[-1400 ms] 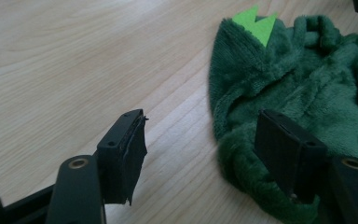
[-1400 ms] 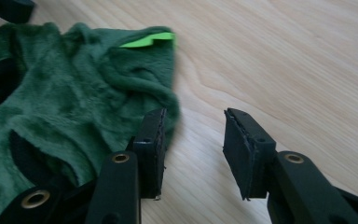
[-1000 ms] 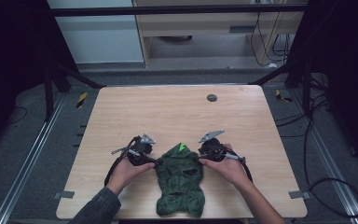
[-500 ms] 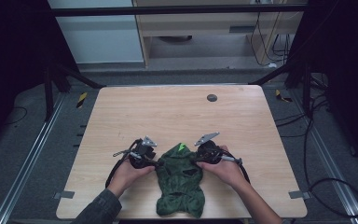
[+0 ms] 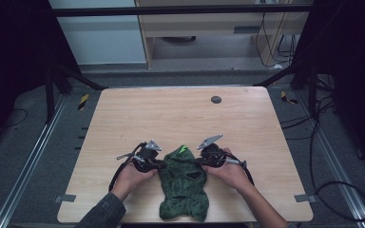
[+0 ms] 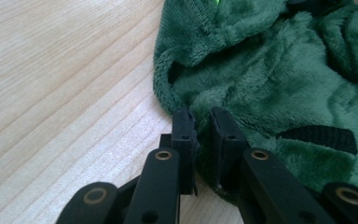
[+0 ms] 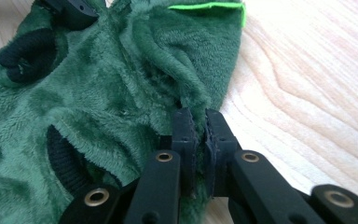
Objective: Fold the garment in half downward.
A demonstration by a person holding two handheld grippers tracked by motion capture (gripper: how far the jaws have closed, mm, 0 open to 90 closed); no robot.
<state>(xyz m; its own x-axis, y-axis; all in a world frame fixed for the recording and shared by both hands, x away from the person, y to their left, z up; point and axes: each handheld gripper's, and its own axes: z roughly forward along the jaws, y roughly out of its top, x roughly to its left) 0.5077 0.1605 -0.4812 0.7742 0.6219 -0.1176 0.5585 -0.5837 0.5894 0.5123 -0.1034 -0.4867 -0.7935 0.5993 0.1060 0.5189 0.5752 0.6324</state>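
Pale wooden table (image 5: 180,114), green fleece garment (image 5: 183,187) pinched at its edges by left tool (image 6: 204,122) and right tool (image 7: 199,122), jaws just closed.

The green fleece garment (image 6: 279,93) runs off the left gripper view's right edge; its bright-green tag (image 5: 183,148) is too small to read.

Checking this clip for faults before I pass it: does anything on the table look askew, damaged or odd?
Nothing stands out. The green fleece garment lies rumpled near the table's front edge, as soft cloth does. The left gripper and right gripper have just closed, each pinching a fold at opposite sides. No tears or spills show.
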